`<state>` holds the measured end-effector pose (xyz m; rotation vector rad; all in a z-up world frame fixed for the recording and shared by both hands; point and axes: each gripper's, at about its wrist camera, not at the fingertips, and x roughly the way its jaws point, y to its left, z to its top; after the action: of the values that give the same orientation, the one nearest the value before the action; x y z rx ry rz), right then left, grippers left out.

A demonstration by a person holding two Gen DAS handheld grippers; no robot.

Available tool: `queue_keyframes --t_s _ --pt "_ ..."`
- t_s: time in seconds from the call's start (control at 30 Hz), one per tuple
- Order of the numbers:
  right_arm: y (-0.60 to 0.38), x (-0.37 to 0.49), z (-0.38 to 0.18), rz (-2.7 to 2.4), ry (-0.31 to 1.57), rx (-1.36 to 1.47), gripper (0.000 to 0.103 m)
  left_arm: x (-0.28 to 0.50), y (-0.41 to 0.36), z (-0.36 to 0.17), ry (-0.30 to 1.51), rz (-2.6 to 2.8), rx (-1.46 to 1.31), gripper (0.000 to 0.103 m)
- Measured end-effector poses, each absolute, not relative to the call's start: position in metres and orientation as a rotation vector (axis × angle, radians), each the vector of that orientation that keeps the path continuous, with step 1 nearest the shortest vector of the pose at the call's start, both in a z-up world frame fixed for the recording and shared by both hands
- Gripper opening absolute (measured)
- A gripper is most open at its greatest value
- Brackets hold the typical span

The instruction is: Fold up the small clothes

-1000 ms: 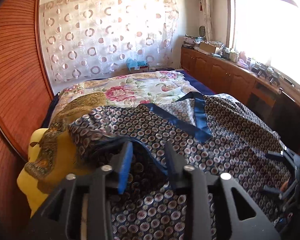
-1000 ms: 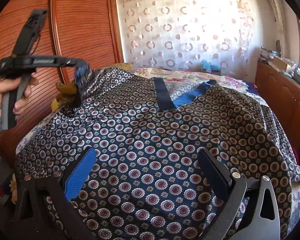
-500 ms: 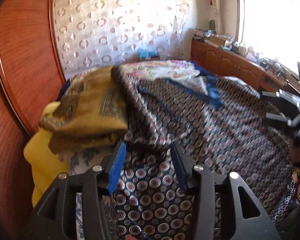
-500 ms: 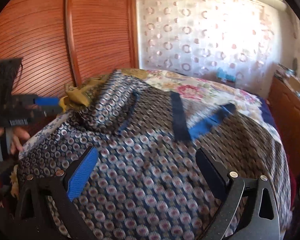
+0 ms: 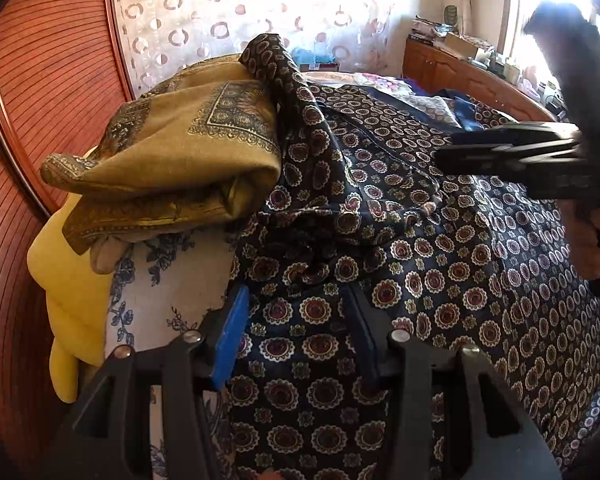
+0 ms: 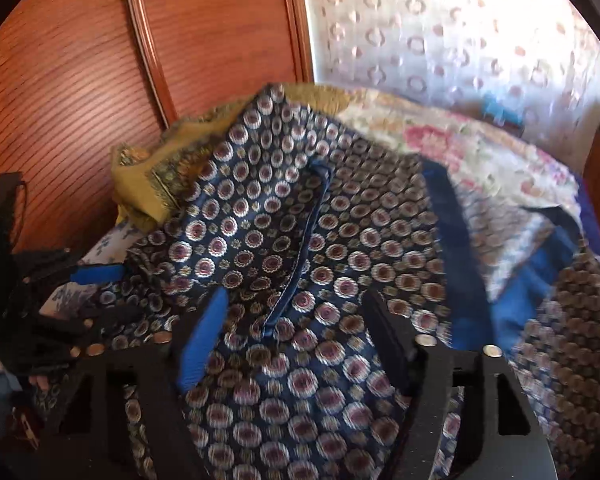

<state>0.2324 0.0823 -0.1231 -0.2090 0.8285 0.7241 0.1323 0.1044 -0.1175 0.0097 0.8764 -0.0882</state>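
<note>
Left wrist view: the left tongs [image 5: 296, 332] stand parted by a moderate gap with nothing pinched between them, low over the navy medallion-print garment [image 5: 440, 248] spread on the bed. Just ahead and to their left sits a folded mustard cloth [image 5: 180, 152] on a yellow pillow [image 5: 72, 280], with the floral bedsheet [image 5: 168, 280] showing between. A fold of the garment lies draped against the mustard cloth's right side. To the far right, the right tongs [image 5: 512, 156] reach in above the garment; whether they are apart cannot be told here. No writing can be read. A second ago the left tongs were pinching the garment's edge; now they are parted and the fold has dropped.

Right wrist view: the right tongs [image 6: 296, 336] are spread, gripping nothing, narrower than a second ago, with the garment [image 6: 300, 260] directly beneath and ahead, its blue piping [image 6: 312, 232] running away from them. The left tongs [image 6: 96, 276] sit at the far left, lower than before.
</note>
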Motion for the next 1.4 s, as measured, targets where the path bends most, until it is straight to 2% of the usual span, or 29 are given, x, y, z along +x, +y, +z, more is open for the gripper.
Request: queue_keyframes --t_s 0.07,0.3,0.33,0.43,0.63,0.73,0.8,0.87,0.9,0.97,1.03,1.17,1.4 --pt "0.092 0.240 -0.132 0.724 0.857 -0.217 0.049 0.133 0.104 -0.118 0.877 -0.088 0.010 0.050" --pt "0.107 0.248 -0.147 0.730 0.883 -0.240 0.024 0.132 0.111 -0.118 0.878 -0.090 -0.002 0.054" --pt "0.108 0.247 -0.148 0.734 0.882 -0.246 0.014 0.133 0.109 -0.117 0.879 -0.090 -0.004 0.054" --pt "0.106 0.245 -0.149 0.754 0.885 -0.256 0.002 0.134 0.110 -0.117 0.879 -0.091 -0.004 0.054" --pt "0.093 0.226 -0.141 0.701 0.842 -0.273 0.001 0.134 0.109 -0.117 0.880 -0.089 -0.003 0.055" --pt "0.090 0.223 -0.142 0.662 0.850 -0.283 0.002 0.135 0.109 -0.116 0.881 -0.084 0.004 0.055" --pt "0.090 0.220 -0.142 0.643 0.838 -0.302 0.012 0.136 0.110 -0.117 0.882 -0.083 -0.002 0.055" --pt "0.085 0.219 -0.137 0.639 0.827 -0.289 0.032 0.135 0.110 -0.117 0.882 -0.084 -0.006 0.056" --pt "0.080 0.217 -0.133 0.641 0.818 -0.274 0.035 0.135 0.110 -0.117 0.881 -0.083 -0.004 0.056" --pt "0.065 0.212 -0.123 0.631 0.789 -0.244 0.049 0.134 0.110 -0.116 0.882 -0.082 0.000 0.056" --pt "0.047 0.206 -0.114 0.613 0.766 -0.225 0.055 0.133 0.109 -0.116 0.882 -0.078 0.002 0.055" --pt "-0.008 0.185 -0.093 0.556 0.702 -0.194 0.062 0.124 0.106 -0.105 0.819 -0.078 -0.008 0.055" --pt "-0.125 0.157 -0.078 0.372 0.667 -0.152 0.063 0.108 0.074 -0.071 0.689 -0.134 -0.037 0.056"
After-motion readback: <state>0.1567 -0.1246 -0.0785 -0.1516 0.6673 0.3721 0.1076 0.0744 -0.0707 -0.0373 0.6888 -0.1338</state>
